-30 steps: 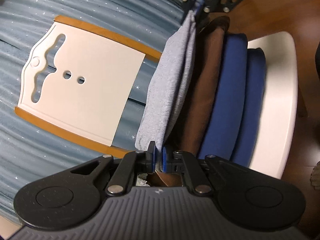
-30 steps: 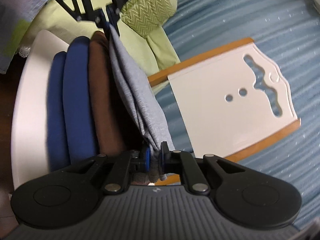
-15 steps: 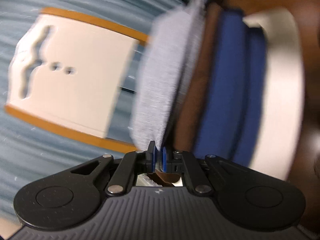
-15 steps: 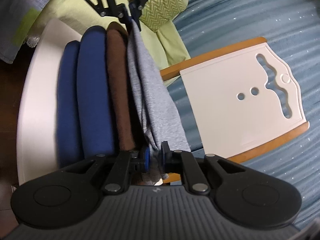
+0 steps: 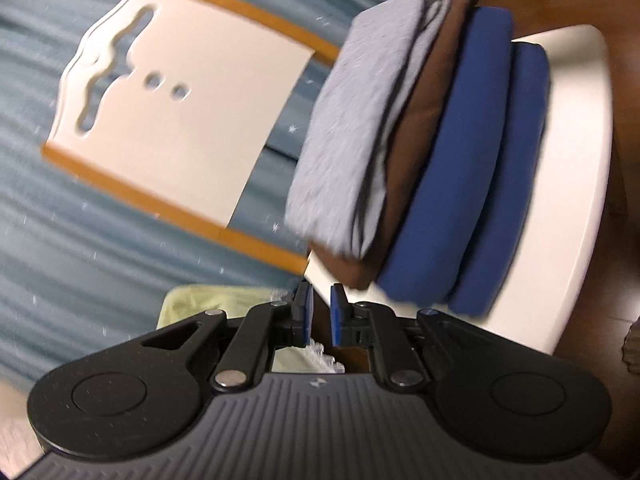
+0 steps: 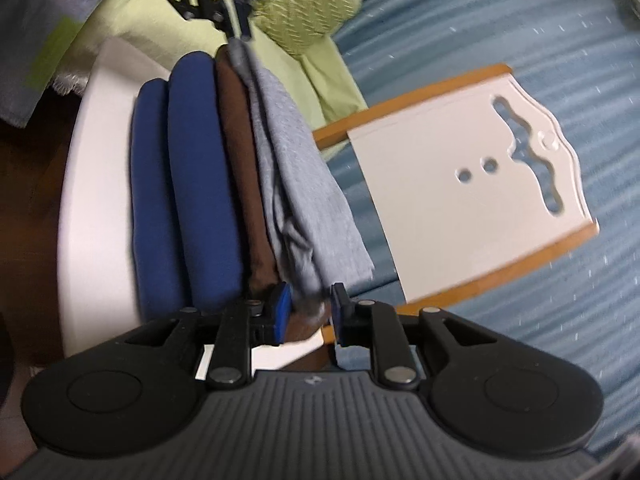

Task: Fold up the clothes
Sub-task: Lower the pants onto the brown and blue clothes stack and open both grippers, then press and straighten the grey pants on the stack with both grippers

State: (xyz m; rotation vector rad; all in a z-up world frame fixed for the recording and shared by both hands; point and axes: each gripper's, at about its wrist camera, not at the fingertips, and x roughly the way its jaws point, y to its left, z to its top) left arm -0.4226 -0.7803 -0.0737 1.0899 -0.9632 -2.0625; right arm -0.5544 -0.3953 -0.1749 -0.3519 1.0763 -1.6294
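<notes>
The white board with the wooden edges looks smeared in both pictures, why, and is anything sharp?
Left wrist view: motion blur smears the white board and grey garment; the left gripper itself stays crisp. Right wrist view: the board is smeared too and fisheye bends the blue bedcover; the right gripper is sharp.

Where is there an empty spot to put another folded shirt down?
The white folding board on the blue bedspread is bare. So is the bedspread around it. The white stool top is crowded: a gray shirt, a brown one and two blue ones fill it, leaving only its rim.
</notes>
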